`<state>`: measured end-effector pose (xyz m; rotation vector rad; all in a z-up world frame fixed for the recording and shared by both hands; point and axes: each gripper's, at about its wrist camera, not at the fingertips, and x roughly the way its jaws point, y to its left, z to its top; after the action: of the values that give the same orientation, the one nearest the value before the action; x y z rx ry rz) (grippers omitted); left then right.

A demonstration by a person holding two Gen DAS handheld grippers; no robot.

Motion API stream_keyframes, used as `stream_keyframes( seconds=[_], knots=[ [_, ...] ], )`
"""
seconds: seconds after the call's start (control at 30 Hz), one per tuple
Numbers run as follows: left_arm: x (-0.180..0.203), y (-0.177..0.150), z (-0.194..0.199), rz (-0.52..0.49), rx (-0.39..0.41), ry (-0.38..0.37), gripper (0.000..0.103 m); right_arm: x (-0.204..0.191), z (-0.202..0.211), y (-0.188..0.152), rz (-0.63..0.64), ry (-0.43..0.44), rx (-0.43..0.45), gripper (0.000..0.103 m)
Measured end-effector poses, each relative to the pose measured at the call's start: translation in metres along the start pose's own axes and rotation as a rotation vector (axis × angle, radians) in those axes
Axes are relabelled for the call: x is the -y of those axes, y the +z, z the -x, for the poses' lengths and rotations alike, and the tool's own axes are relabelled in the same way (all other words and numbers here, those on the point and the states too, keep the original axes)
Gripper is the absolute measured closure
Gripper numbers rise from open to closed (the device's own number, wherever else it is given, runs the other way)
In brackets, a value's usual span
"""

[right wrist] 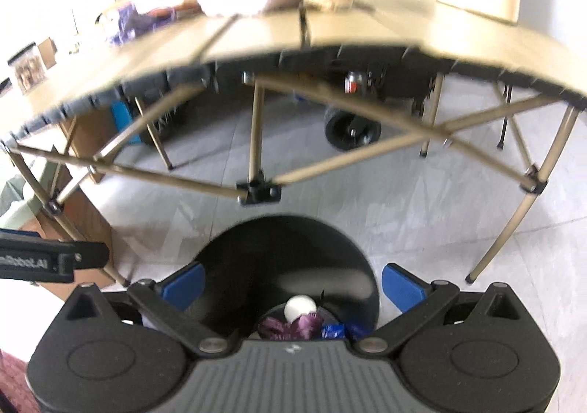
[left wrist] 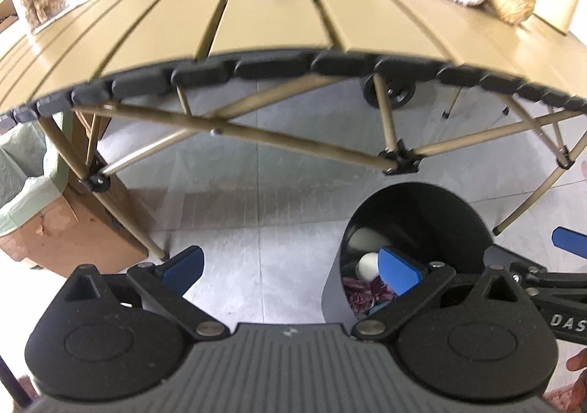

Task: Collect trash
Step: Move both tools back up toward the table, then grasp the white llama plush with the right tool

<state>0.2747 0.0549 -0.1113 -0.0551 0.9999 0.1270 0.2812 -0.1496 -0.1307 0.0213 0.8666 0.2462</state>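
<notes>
Tiled floor below the counter point(left wrist: 256, 9) edge carries the black bin point(right wrist: 290, 251), holding a white ball point(right wrist: 300, 306), purple wrapper point(right wrist: 290, 326) (blue one beside). Left tool point(left wrist: 290, 266), right tool point(right wrist: 293, 284) both gape empty; counter clutter remains.

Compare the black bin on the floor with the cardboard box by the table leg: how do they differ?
The black bin is round and dark with smooth walls; the cardboard box is square-cornered and brown. The bin shows no liner, while the box has a pale green bag draped over its rim. The bin holds a white ball and purple scraps; the box's contents are hidden. Both stand open-topped on the tiled floor.
</notes>
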Motion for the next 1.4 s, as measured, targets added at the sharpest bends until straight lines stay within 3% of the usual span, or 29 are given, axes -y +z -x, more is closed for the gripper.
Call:
stream_keyframes(
  seconds=[0.47,0.8,1.0,1.17,1.4],
  knots=[
    [0.024,0.015,0.078,-0.013,0.238,-0.041,0.0,0.033,0.085,0.039,-0.031,0.059,0.32,0.0],
    [0.029,0.05,0.109,0.029,0.389,-0.052,0.0,0.036,0.09,0.083,-0.038,-0.006,0.5,0.0],
    [0.03,0.074,0.104,0.066,0.419,-0.062,0.0,0.028,0.065,0.109,0.026,-0.074,0.49,0.0],
    [0.021,0.094,0.092,0.114,0.425,-0.033,0.0,0.01,0.039,0.126,0.163,-0.227,0.483,0.0],
    [0.005,0.12,0.065,0.14,0.398,-0.005,0.0,-0.014,0.002,0.144,0.345,-0.287,0.412,0.0]
  ],
)
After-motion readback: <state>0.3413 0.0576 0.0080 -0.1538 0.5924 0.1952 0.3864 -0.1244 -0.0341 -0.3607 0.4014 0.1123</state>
